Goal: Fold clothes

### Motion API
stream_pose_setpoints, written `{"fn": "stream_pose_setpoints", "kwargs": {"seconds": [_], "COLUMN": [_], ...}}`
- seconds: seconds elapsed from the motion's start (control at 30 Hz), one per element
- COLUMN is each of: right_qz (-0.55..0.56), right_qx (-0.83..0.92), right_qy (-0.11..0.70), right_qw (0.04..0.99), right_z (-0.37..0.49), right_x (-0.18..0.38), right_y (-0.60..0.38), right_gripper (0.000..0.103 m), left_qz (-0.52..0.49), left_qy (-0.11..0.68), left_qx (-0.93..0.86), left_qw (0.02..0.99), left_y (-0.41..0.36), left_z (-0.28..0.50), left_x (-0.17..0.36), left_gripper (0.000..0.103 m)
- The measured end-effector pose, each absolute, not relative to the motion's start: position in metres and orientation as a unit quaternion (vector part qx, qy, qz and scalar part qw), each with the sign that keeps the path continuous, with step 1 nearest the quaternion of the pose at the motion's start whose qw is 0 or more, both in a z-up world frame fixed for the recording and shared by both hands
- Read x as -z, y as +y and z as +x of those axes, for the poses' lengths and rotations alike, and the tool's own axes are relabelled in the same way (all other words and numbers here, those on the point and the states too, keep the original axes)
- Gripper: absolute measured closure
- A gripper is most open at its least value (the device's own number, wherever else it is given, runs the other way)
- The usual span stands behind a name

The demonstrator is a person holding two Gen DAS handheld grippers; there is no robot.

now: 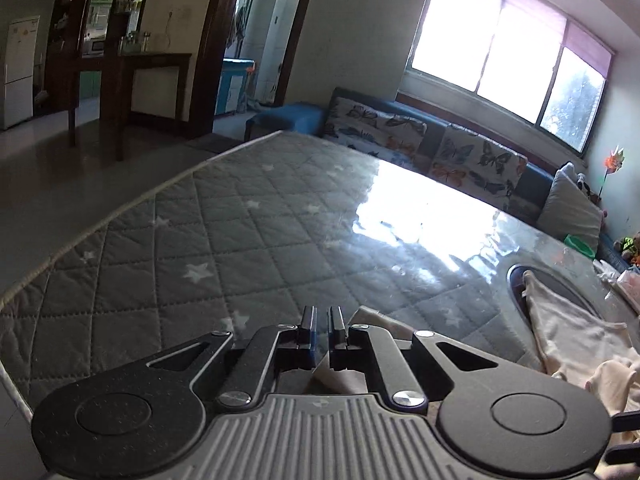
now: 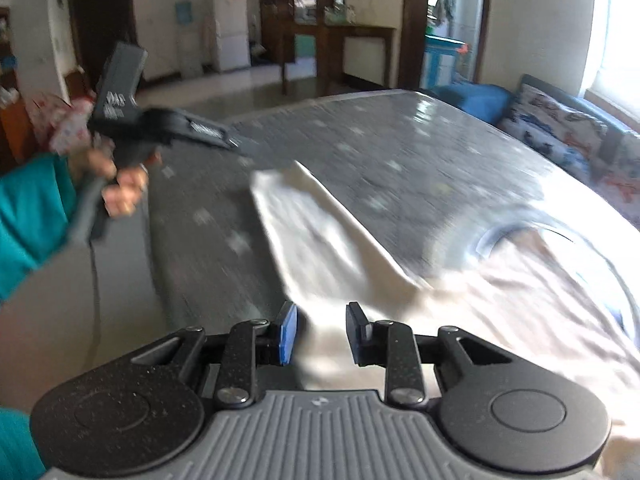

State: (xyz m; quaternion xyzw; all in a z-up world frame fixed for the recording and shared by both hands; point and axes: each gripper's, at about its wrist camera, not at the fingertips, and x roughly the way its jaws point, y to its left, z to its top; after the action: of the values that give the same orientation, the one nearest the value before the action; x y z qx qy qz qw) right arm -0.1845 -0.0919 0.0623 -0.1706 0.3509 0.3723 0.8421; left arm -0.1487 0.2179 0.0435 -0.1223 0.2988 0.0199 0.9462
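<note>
Fingers [image 1: 308,326] of the left gripper [image 1: 322,328] are drawn nearly together, and a fold of cream cloth is seen pinched between them in the left wrist view. On the right gripper [image 2: 322,330], the fingers [image 2: 289,332], one faced with a blue pad, are held apart, with pale cloth lying in the gap below them but not clamped.

Cream garment [image 2: 500,300], soft and wrinkled, is spread over the near right part of the mattress [image 1: 224,224]; one long flat strip of it [image 2: 316,224] is stretched away toward the left gripper [image 2: 168,128], which is seen blurred in the right wrist view, carried by a hand [image 2: 120,188] in a teal sleeve.

Grey quilted fabric in a diamond pattern with white stars is shown on the mattress, edged with pale piping and covered by a glossy clear film that is lit brightly by the window [image 1: 508,56]. An oval dark-rimmed mark [image 1: 556,288] is partly covered by the garment.

Beyond the mattress, a sofa [image 1: 432,144] with butterfly-print cushions is set under the window, and a dark wooden desk [image 1: 132,80] and a white fridge [image 1: 20,72] are seen farther back.
</note>
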Motion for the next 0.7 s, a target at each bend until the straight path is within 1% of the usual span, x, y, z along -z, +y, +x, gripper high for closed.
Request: {"fn": "stream_pose_setpoints", "kwargs": {"seconds": [0.07,0.2,0.23,0.27,0.3,0.4,0.47,0.5,0.53,0.6,0.63,0.7], "right_qz": [-0.192,-0.241,-0.25,-0.261,-0.272,-0.287,-0.291,-0.294,-0.298,-0.295,-0.291,-0.28], "right_qx": [-0.35,-0.308,-0.304,-0.301,-0.298,-0.312,-0.325,-0.326,-0.322,-0.311,-0.306,-0.301], "right_qy": [0.348,0.332,0.326,0.321,0.315,0.316,0.327,0.331,0.337,0.355,0.365,0.373], "right_qw": [0.848,0.859,0.86,0.86,0.859,0.849,0.839,0.835,0.833,0.831,0.83,0.832], "right_z": [-0.191,-0.198,-0.195,-0.194,-0.192,-0.186,-0.183,-0.182,-0.18,-0.176,-0.174,-0.173], "right_x": [-0.063,-0.07,-0.071,-0.07,-0.07,-0.065,-0.059,-0.055,-0.051,-0.041,-0.036,-0.032], "right_y": [-0.108,-0.13,-0.132,-0.132,-0.132,-0.128,-0.126,-0.126,-0.126,-0.127,-0.129,-0.135], "right_gripper": [0.072,0.069,0.066,0.064,0.061,0.061,0.062,0.063,0.064,0.067,0.069,0.07], "left_qz": [-0.125,-0.123,-0.121,-0.121,-0.12,-0.108,-0.098,-0.095,-0.093,-0.088,-0.087,-0.084], "left_qy": [0.302,0.307,0.306,0.306,0.306,0.306,0.305,0.306,0.308,0.314,0.318,0.322], "left_qx": [-0.01,0.021,0.032,0.045,0.058,0.097,0.119,0.131,0.141,0.16,0.169,0.186], "left_qw": [0.945,0.943,0.944,0.943,0.943,0.941,0.94,0.938,0.936,0.932,0.929,0.924], "left_y": [0.216,0.196,0.189,0.18,0.172,0.144,0.127,0.118,0.111,0.097,0.091,0.079], "left_z": [-0.148,-0.148,-0.149,-0.149,-0.149,-0.15,-0.152,-0.152,-0.153,-0.153,-0.153,-0.153], "left_x": [-0.045,-0.052,-0.055,-0.058,-0.061,-0.067,-0.07,-0.07,-0.07,-0.068,-0.067,-0.066], "left_gripper": [0.097,0.094,0.092,0.088,0.086,0.081,0.07,0.067,0.061,0.055,0.053,0.051]}}
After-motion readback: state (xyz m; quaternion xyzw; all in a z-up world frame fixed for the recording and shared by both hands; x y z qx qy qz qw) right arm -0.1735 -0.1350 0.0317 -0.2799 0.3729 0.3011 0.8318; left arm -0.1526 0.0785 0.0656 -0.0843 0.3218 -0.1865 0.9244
